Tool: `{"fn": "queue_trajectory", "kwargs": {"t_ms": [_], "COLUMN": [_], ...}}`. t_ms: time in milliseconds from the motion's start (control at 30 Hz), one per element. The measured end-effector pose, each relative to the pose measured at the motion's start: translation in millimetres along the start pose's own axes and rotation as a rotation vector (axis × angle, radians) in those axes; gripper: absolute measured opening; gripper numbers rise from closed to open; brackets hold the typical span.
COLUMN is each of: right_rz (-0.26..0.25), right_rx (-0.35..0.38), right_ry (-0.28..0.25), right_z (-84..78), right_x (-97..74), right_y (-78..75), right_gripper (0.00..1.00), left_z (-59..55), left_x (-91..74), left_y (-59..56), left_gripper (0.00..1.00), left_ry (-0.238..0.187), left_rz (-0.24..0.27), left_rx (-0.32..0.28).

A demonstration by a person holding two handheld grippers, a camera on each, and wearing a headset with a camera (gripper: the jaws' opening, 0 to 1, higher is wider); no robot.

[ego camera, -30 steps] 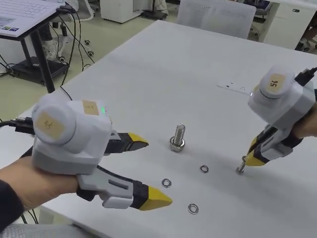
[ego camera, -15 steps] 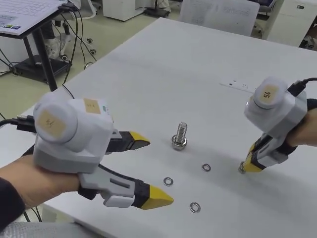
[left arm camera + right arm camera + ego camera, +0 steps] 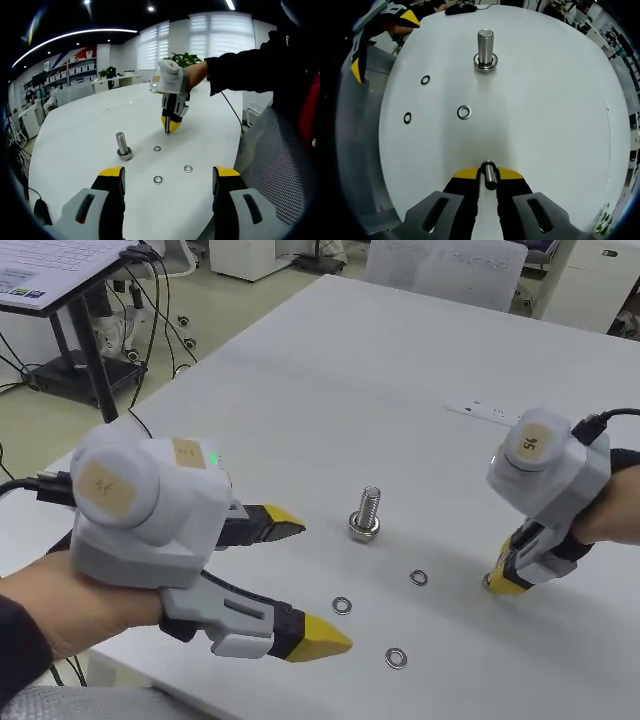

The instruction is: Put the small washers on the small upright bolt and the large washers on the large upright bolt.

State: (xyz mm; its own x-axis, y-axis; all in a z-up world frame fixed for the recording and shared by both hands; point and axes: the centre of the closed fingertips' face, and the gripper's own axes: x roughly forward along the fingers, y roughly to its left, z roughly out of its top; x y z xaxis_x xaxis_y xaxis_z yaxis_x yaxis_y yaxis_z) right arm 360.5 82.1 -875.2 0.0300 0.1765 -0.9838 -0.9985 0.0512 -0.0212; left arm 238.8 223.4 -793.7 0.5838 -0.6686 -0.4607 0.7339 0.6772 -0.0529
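My right gripper's (image 3: 507, 580) jaws are pressed together on the small bolt (image 3: 490, 176), pinching its shank so it stands on the white table (image 3: 400, 380); I judge the grip is there to keep it upright for loading. My left gripper (image 3: 169, 174) has its yellow-tipped jaws spread wide with nothing between them, hovering near the table's front edge, free to pick. Three small washers (image 3: 419, 578) lie loose between the two grippers. The large bolt (image 3: 367, 512) stands unsupported at mid-table with a wider ring (image 3: 485, 62) around its base, perhaps a large washer. Tan stickers on both grippers carry handwritten numbers; the right may read 56, the left I cannot read
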Motion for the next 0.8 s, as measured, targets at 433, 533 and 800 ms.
{"fn": "queue_trajectory", "kwargs": {"t_ms": [433, 533, 800], "right_rz": [0.001, -0.003, -0.003], "right_rx": [-0.006, -0.003, 0.015], "right_ry": [-0.003, -0.005, -0.016], "right_z": [-1.3, -4.0, -11.8], "right_x": [-0.1, -1.3, -6.8], "right_y": [-0.4, -0.7, 5.4], "right_gripper": [0.19, 0.20, 0.21], "left_z": [-0.6, -0.8, -1.3], "left_x": [2.0, 2.2, 2.1], "left_y": [-0.2, -0.3, -2.4], "left_gripper": [0.70, 0.70, 0.70], "left_ry": [0.003, 0.004, 0.008], "left_rz": [-0.002, -0.002, -0.006], "left_rx": [0.004, 0.004, 0.008]}}
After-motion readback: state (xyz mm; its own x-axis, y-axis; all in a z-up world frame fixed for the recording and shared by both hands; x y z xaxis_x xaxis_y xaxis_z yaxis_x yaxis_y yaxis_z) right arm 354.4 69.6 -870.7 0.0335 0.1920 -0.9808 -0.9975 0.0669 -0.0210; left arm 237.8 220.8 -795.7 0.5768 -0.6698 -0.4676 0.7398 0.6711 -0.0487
